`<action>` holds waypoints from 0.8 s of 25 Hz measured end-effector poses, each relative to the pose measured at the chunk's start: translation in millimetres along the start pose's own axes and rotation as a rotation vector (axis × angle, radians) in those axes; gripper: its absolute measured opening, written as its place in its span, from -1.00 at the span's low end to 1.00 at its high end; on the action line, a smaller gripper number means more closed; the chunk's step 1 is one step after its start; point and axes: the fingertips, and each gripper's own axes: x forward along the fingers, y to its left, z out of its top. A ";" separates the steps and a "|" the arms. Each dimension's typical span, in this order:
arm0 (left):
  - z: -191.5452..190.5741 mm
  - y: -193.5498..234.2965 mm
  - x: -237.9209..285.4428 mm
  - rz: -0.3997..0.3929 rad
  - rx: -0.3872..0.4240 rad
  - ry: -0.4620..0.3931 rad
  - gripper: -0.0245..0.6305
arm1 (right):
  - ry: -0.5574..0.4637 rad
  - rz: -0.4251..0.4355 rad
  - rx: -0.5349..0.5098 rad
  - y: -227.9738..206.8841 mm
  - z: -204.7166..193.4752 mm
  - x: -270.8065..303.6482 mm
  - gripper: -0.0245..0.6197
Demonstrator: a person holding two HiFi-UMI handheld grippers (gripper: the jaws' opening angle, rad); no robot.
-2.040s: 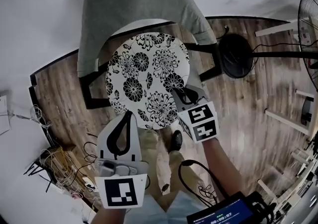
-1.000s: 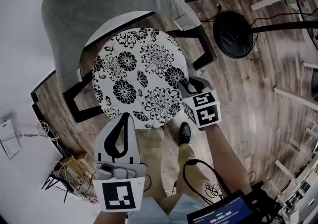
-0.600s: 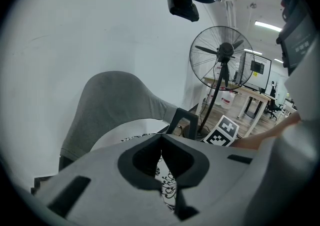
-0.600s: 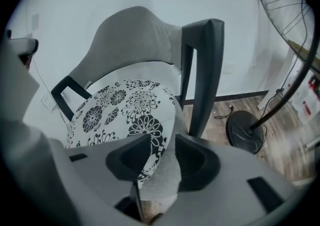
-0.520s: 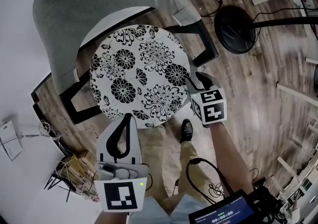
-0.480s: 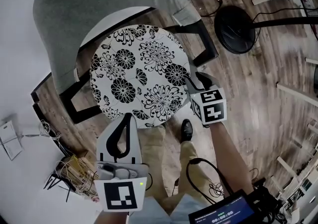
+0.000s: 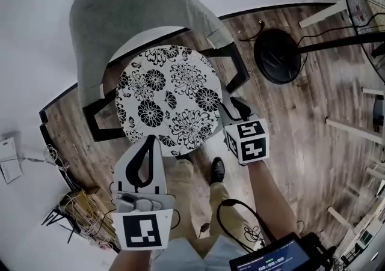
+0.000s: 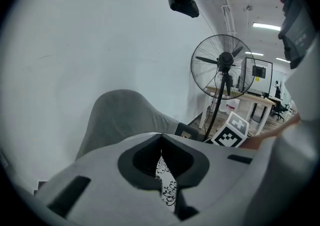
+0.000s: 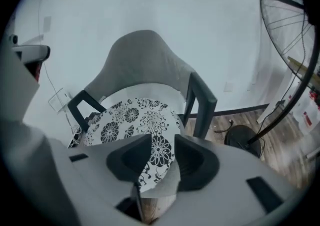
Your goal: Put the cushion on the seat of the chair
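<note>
Right gripper (image 7: 232, 107) is off the cushion (image 7: 168, 100) now. Two seconds back it was at the near rim, and it has since drawn away towards me and stands just beside that edge. Its jaws have just been on the move, springing wide and then easing in a touch. They stand apart with nothing clamped, and in the right gripper view the pattern only shows through the gap from beyond.

Closest to me, the left gripper (image 7: 156, 140) hovers short of the cushion, tips together on nothing, with a sliver of pattern showing behind them in its own view.

The cushion lies flat on the seat (image 7: 136, 46) of the chair (image 7: 138, 17), between the dark armrests. It covers most of the seat, and a pale crescent of seat shows behind it. I judge the placing done. At most a nudge towards the backrest is left, since the near edge looks to reach the front of the seat.

It is a round, thin pad, white with bold black flowers, and it lies smooth with no fold or curl that I can see. Behind it rises the grey, curved backrest. Further right the fan base (image 7: 277, 56) sits on the wooden floor (image 7: 301, 143), well apart.
</note>
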 end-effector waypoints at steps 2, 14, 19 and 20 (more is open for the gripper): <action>14.6 -0.6 -12.4 0.029 -0.012 -0.046 -0.90 | -0.043 0.009 -0.024 8.2 17.6 -21.8 -0.47; 126.4 -22.3 -130.3 0.208 -0.035 -0.313 -0.90 | -0.427 0.114 -0.173 99.6 142.0 -220.5 -0.63; 171.9 -39.9 -185.8 0.267 -0.005 -0.433 -0.90 | -0.644 0.165 -0.271 135.6 170.6 -320.1 -0.87; 179.4 -45.1 -198.2 0.278 0.001 -0.457 -0.90 | -0.673 0.163 -0.278 138.6 173.2 -337.5 -0.89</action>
